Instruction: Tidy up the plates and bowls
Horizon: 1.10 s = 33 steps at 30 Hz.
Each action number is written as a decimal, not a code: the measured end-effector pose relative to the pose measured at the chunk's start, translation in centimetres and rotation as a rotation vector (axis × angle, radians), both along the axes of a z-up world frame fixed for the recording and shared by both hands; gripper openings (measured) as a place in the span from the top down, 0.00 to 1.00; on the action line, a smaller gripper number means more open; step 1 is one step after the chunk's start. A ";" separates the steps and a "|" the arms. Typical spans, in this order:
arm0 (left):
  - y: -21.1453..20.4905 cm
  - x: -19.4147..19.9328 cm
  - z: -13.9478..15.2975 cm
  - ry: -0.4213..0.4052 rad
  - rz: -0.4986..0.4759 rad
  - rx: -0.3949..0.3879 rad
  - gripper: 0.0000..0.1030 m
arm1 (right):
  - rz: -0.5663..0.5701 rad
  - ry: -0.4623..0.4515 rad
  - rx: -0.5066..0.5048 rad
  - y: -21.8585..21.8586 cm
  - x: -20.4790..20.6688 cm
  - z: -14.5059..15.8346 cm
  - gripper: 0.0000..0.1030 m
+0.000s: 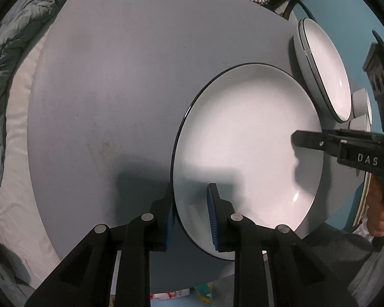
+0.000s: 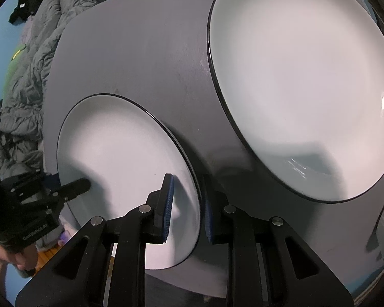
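A: We are gripping the small plate [image 1: 245, 148] from two sides. Our left gripper [image 1: 190, 215] is holding its jaws clamped on the near rim, one blue pad [image 1: 212, 215] on top and one under the edge.

B: And our right gripper [image 2: 185, 209] is doing the same at the opposite rim, jaws closed on the plate's edge. In the left wrist view its black finger [image 1: 309, 139] is reaching in over the white surface.

A: The plate is sitting on the grey worktop [image 1: 120, 76], toward its near edge.

B: We are also seeing a larger plate [image 2: 302, 81] lying close beside it on the worktop, apart from it. A rumpled quilt [image 2: 38, 51] is lying beyond the worktop.
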<state>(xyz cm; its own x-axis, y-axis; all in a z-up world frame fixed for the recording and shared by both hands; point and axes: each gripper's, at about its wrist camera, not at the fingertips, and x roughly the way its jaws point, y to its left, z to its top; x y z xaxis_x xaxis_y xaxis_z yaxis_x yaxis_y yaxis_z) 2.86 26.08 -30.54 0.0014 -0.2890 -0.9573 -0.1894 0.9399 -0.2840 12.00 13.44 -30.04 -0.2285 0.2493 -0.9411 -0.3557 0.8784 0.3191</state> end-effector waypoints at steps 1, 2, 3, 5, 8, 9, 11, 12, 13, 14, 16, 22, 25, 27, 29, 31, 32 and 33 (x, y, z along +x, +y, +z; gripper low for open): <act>0.2 0.2 -0.1 0.008 0.008 -0.008 0.78 | -0.005 -0.001 0.002 -0.1 -0.1 0.0 0.79; 0.7 0.3 -0.1 0.015 0.016 -0.019 0.78 | -0.011 -0.003 0.003 -0.2 -0.2 0.0 0.79; 0.7 0.5 -0.3 0.018 0.024 -0.029 0.78 | -0.015 -0.005 0.004 -0.2 -0.2 0.0 0.79; 1.1 0.7 -0.2 0.018 0.026 -0.037 0.78 | -0.031 -0.011 0.008 -0.7 -0.3 0.2 0.78; 1.2 0.6 -0.2 0.015 0.024 -0.036 0.78 | -0.047 -0.026 0.016 -0.8 -0.4 0.3 0.78; 2.0 0.5 -0.2 0.013 0.028 -0.038 0.78 | -0.046 -0.031 0.019 -0.8 -0.5 0.3 0.78; 2.5 0.4 -0.3 0.011 0.040 -0.041 0.78 | -0.052 -0.043 0.022 -1.5 -0.7 0.5 0.78; 2.6 0.3 -0.2 0.010 0.048 -0.039 0.78 | -0.058 -0.049 0.022 -1.6 -0.7 0.6 0.78; 2.6 0.1 -0.2 0.010 0.049 -0.036 0.79 | -0.063 -0.050 0.022 -1.6 -0.8 0.6 0.78; 2.7 -0.3 -0.1 0.009 0.049 -0.032 0.80 | -0.070 -0.050 0.022 -1.7 -0.7 0.6 0.78; 2.9 -0.3 0.0 0.007 0.056 -0.031 0.81 | -0.078 -0.048 0.020 -1.4 -0.8 0.5 0.77; 3.6 -0.7 0.3 -0.001 0.085 -0.031 0.81 | -0.079 -0.048 0.007 -1.1 -0.8 0.6 0.78; 4.1 -1.1 0.5 0.013 0.101 -0.032 0.82 | -0.087 -0.032 0.017 -1.2 -1.2 0.5 0.79; 4.2 -1.5 0.6 0.018 0.111 -0.034 0.82 | -0.074 -0.032 0.026 -1.2 -1.5 0.6 0.80; 4.4 -1.9 0.8 0.019 0.117 -0.036 0.82 | -0.063 -0.033 0.026 -0.9 -1.7 0.8 0.80; 4.6 -2.2 1.2 0.015 0.124 -0.041 0.82 | -0.049 -0.039 0.024 -0.7 -1.9 1.2 0.80; 4.7 -2.4 1.4 0.015 0.127 -0.044 0.82 | -0.041 -0.041 0.021 -0.6 -1.9 1.4 0.80; 4.8 -2.5 1.6 0.016 0.132 -0.047 0.82 | -0.035 -0.043 0.017 -0.6 -2.0 1.6 0.80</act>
